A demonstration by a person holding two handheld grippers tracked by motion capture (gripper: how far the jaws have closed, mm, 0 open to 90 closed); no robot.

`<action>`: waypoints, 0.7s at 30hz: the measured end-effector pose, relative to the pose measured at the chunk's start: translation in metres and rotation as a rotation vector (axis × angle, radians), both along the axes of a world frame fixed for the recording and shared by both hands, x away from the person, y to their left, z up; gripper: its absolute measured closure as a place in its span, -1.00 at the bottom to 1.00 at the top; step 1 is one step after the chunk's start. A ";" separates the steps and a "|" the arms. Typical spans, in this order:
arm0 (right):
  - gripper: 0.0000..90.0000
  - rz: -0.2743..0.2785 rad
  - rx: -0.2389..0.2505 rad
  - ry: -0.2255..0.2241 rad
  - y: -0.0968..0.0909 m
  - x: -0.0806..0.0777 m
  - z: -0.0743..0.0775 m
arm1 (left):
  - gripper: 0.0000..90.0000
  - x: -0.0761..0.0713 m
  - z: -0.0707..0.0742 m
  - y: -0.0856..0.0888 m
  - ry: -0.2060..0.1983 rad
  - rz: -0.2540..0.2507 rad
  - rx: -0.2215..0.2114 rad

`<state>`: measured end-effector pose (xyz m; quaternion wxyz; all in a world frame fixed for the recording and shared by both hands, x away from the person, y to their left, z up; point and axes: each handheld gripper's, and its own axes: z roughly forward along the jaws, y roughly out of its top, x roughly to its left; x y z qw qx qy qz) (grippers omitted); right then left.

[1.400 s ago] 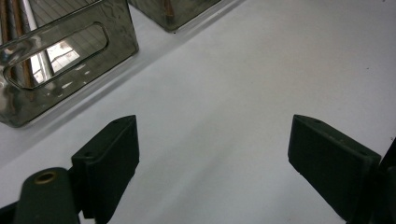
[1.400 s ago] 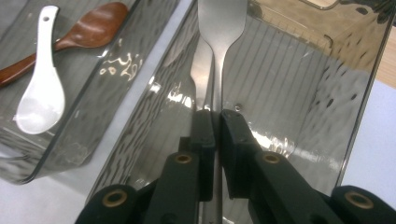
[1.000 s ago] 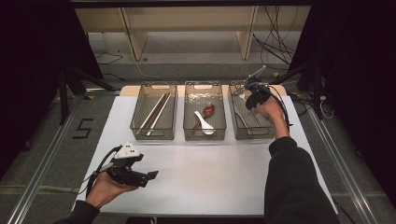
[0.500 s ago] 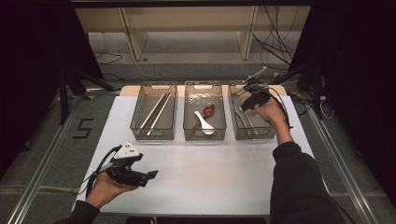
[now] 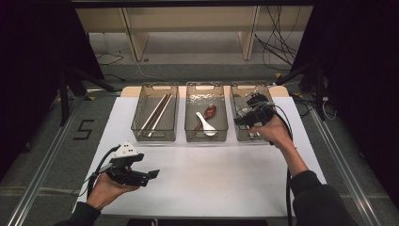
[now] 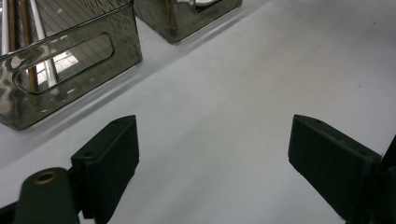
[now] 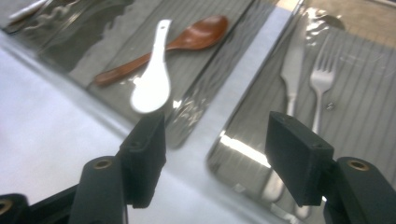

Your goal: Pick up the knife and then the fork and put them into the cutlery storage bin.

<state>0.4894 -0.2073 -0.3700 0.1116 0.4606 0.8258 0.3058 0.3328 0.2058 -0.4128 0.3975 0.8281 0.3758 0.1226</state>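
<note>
Chopsticks (image 5: 157,113) left bin, spoons (image 5: 207,120) middle (crossed), fork (image 7: 321,84) and knife (image 7: 292,70) right.

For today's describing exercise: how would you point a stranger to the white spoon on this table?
Find the three clear bins in a row on the white table and take the middle one. Two spoons lie inside; the white spoon is the short, pale one, crossing the brown wooden spoon.

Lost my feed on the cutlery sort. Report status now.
Right gripper over right bin, jaws just opened, nothing between. Fork and knife lie in it. Left gripper open, idle on table. Nothing in the way.
</note>
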 end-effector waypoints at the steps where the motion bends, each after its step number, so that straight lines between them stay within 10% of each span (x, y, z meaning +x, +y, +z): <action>1: -0.17 0.003 0.014 -0.007 0.000 -0.006 -0.001 | -0.65 0.000 0.000 0.000 -0.001 -0.003 0.004; 21: -0.30 0.070 0.176 -0.087 -0.002 -0.082 -0.022 | -0.65 0.003 0.002 0.002 0.005 0.015 -0.033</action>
